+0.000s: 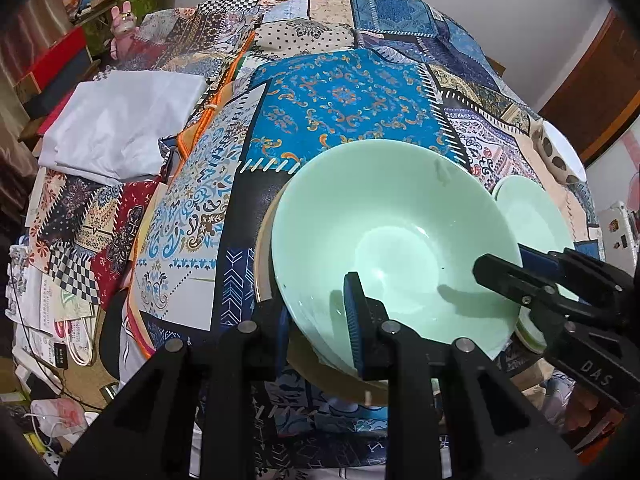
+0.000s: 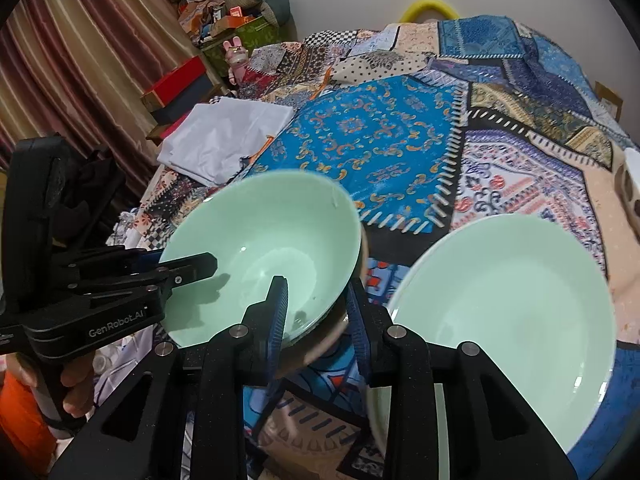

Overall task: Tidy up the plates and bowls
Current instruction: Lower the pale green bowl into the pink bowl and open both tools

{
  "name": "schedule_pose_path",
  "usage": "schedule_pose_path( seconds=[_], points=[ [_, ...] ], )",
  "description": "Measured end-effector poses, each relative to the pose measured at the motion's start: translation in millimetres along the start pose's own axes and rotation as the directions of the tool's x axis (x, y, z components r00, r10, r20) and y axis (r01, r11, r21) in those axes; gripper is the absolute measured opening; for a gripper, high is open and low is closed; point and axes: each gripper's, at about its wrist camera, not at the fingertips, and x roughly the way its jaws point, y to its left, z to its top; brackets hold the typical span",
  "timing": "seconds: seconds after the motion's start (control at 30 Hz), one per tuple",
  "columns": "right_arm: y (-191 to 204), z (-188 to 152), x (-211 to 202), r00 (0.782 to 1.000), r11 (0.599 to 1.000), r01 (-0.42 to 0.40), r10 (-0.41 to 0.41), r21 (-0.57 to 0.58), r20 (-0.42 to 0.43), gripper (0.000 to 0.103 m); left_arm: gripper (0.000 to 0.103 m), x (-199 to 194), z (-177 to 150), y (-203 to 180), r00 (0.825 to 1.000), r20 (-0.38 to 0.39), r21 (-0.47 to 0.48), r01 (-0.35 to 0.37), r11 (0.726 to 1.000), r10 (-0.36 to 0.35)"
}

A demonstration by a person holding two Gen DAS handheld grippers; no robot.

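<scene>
A pale green bowl is tilted above the patchwork cloth. A tan surface shows under its wall; I cannot tell whether that is its outside or another dish. My left gripper is shut on its near-left rim, one finger inside and one outside. My right gripper is shut on the opposite rim in the same way. A second pale green dish lies to the right, and more rims show under it.
The patchwork cloth covers the whole surface. A folded white cloth lies at the left. A white bowl with a spotted outside stands at the far right edge. Boxes, papers and a pink rabbit toy crowd the left side.
</scene>
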Motion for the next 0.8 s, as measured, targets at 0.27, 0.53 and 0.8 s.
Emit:
schedule_pose_path(
  seconds=[0.27,0.53,0.8],
  points=[
    [-3,2,-23,0.997,0.999,0.029,-0.026,-0.033,0.066,0.029,0.025,-3,4,-4,0.999,0.015,0.012,-0.036,0.999,0.036],
    [-15,2,-47,0.988,0.993,0.107,-0.101,-0.045,0.120,0.030,0.025,-14,9,-6,0.995,0.040,0.021,-0.094,0.995,0.094],
    [-48,0,-91,0.951,0.970,0.242,-0.237,0.001,0.199,0.033,0.028,-53,24,-25,0.985,0.146,0.048,-0.102,0.994,0.094]
  ],
)
